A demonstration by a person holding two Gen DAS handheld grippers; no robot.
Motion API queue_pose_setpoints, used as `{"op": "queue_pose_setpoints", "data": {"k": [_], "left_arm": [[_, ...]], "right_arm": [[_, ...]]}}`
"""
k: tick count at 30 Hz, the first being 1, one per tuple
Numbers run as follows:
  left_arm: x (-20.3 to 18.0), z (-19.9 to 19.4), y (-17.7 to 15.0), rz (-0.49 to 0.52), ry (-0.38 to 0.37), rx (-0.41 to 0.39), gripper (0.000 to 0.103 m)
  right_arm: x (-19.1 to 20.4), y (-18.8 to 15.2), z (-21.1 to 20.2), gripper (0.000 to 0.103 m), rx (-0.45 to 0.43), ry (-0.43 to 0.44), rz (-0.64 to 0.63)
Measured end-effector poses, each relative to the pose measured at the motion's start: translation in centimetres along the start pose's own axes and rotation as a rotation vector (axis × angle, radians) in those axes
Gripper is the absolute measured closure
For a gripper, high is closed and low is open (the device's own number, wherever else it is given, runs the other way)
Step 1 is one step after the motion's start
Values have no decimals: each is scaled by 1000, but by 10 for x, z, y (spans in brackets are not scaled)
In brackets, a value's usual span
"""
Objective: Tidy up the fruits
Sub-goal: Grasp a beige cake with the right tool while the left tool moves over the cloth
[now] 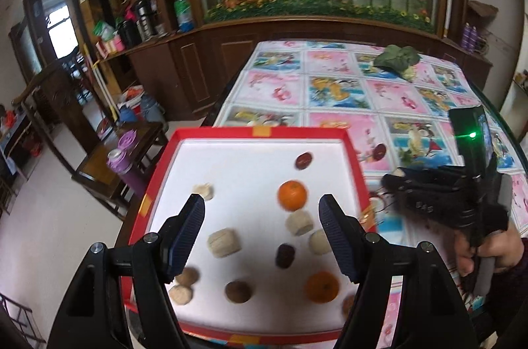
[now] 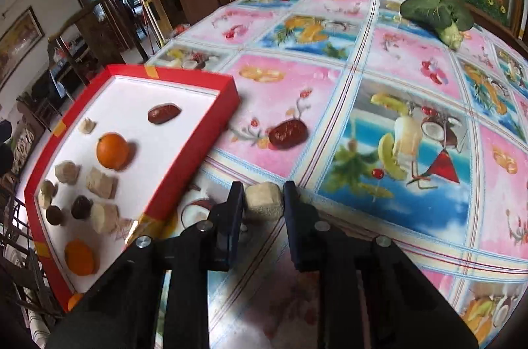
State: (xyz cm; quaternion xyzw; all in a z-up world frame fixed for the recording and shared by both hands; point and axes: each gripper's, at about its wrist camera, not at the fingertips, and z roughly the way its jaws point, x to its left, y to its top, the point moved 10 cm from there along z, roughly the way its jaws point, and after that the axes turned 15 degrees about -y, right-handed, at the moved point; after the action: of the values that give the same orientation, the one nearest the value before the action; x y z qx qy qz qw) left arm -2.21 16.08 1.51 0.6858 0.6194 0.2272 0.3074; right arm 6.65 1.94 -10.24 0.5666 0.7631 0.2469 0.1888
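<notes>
Pale fruit chunk (image 2: 264, 200) clamped between right tool (image 2: 262, 199) fingers, just right of red tray (image 2: 211, 131), above bench (image 2: 412, 217). Person's hand (image 1: 485, 253) grips right tool handle. Left tool (image 1: 260, 210) spread wide, empty, angled down over tray; oranges (image 1: 292, 195), brown and pale pieces inside. Red date (image 2: 287, 134) on bench beside tray.

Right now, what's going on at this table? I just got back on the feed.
A person is sorting fruit into a red tray with two handheld grippers. The right gripper is shut on a pale beige chunk just outside the tray, above the tablecloth. The left gripper hangs open and empty over the tray, which already holds oranges, dark dates and more pale pieces. One red date lies out on the cloth.
</notes>
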Motion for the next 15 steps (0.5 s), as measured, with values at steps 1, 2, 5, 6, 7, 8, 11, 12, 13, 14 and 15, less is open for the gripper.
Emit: {"op": "queue_pose_setpoints", "data": {"k": [1,2,5,6,7,8,11,12,13,14,15], "left_arm": [[-6,2,4,13,-7,0,31],[-12,4,7,24,-15,0,31],[-38,20,21,87,-52,10,31],[-46,29,25,107,-60,19,31],[-52,36,27,123,-68,27,31],[-63,49,31,147,-86,40,31],[-84,82,32,183,-138,102,31],[-93,99,31,189,-176,132,31],[-98,108,29,190,-190,147,31],[-102,123,28,195,-194,172,31],[-104,131,27,199,-191,185,31]], "right_arm": [[-1,-1,-1,77,1,8,1],[-4,-1,-2,77,-3,12,9],[-22,1,-10,77,-16,29,67],[-30,2,-13,77,-22,23,86],[-41,3,-16,77,-30,8,103],[-53,3,-19,77,-37,-11,119],[-81,1,-22,77,-38,-53,168],[-91,0,-23,77,-35,-58,194],[-103,-2,-23,77,-25,-55,227],[-110,-3,-22,77,-18,-53,249],[-115,-3,-22,77,-14,-56,261]]}}
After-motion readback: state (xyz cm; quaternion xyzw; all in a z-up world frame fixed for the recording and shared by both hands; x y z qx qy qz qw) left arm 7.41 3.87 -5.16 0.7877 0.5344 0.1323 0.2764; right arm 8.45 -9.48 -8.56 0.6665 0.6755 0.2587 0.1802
